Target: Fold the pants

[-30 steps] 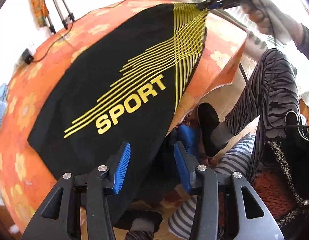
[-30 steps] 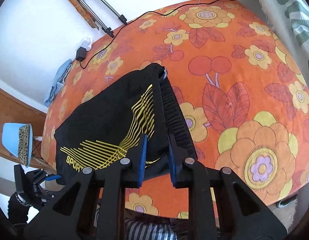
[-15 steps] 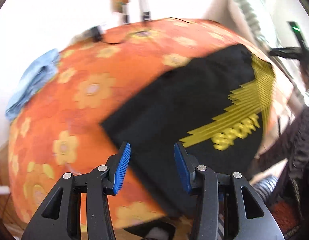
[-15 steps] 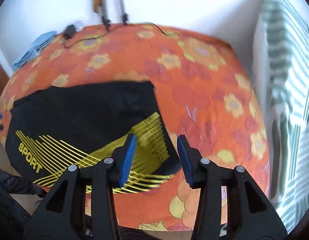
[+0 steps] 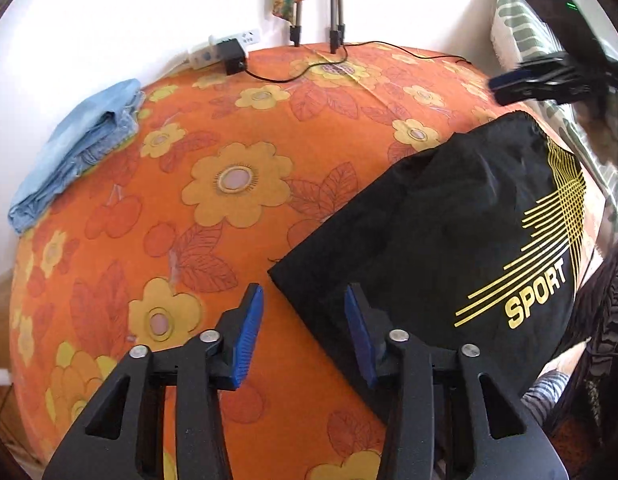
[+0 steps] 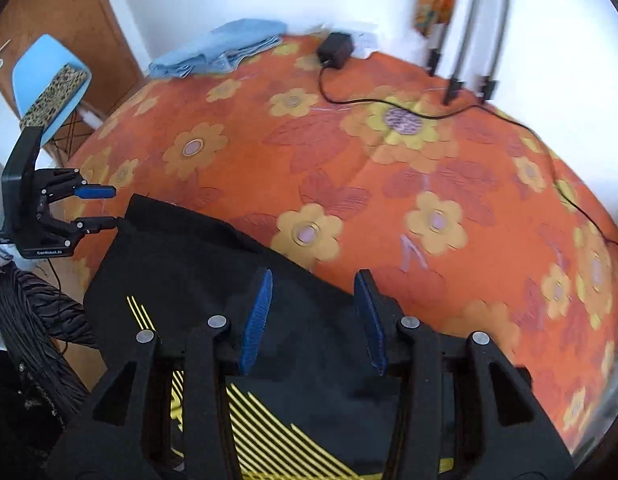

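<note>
The black pants (image 5: 449, 232) lie folded on a bed with an orange flower cover (image 5: 229, 184). They sit near the front edge of the bed, and part of them hangs over that edge. Yellow lines and the yellow word SPORT (image 5: 537, 296) show on the cloth. The left gripper (image 5: 305, 320) hangs just above the bed, right at one corner of the pants. Its jaws are wide apart and hold nothing. One blue pad (image 5: 249, 332) is over the bare cover and the other is over the black cloth. From the right wrist camera, the left gripper (image 6: 95, 206) shows small at the far side of the pants, with its jaws apart, one finger just at the edge of the cloth. The right gripper (image 6: 315, 316) is above the other side of the pants (image 6: 229, 280). Its jaws are wide apart too, and nothing is between them. From the left wrist camera, the right gripper (image 5: 521, 86) shows up high and blurry beyond the far end of the pants. A folded blue cloth (image 5: 73, 152) lies at the far side of the bed, well apart from the pants. A black plug (image 5: 234, 60) sits by the wall with a thin black wire (image 5: 309, 72) running over the cover. Metal legs (image 5: 335, 8) stand on the bed by the white wall. A blue chair (image 6: 45, 84) stands beside the bed.
</note>
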### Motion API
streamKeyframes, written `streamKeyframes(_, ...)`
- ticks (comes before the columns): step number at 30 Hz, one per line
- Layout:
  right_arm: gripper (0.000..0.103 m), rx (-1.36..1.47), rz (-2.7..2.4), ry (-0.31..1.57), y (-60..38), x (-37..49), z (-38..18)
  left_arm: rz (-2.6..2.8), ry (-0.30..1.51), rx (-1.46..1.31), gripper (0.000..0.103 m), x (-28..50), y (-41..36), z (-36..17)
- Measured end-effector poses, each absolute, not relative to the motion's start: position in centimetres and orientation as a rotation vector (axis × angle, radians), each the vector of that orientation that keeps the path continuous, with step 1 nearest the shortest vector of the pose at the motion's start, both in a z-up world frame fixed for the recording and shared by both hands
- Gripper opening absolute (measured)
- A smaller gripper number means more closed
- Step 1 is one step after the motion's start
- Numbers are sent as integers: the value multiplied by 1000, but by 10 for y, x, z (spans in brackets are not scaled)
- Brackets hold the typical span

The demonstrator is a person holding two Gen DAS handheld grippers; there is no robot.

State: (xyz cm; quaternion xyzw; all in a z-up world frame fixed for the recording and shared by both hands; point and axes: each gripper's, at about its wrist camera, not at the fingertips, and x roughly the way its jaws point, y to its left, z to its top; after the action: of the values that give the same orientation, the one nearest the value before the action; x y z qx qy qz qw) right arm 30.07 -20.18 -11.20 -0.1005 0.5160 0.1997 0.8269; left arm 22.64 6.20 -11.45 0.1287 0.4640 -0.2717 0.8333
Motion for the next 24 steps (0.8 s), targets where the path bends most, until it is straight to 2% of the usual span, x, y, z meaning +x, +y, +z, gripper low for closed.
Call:
streamKeyframes(3,45,-210,462,1134,-187,316,-132,-613,984,280,31,224,59,-119)
streamKeyframes(10,45,-113,457,1236,-171,343,-161,-658,1008,284,31,222,53,-129)
streamKeyframes(18,45,-124,399,1340,-169,353,-186,-649,1014,277,30,227,50,-137)
streamKeyframes(19,41,-123,395,1343,-171,350,-187,-650,1009,287,26,226,49,-137)
streamKeyframes(20,31,-131,399,1337,-170,345,-187,-653,1004,295,14,224,49,-136)
streamKeyframes(21,15,-143,415,1336,-169,339,-187,-654,999,303,10,223,48,-136)
streamKeyframes(24,12,-210,427,1312,-165,320,-184,-656,983,321,5,218,48,-134)
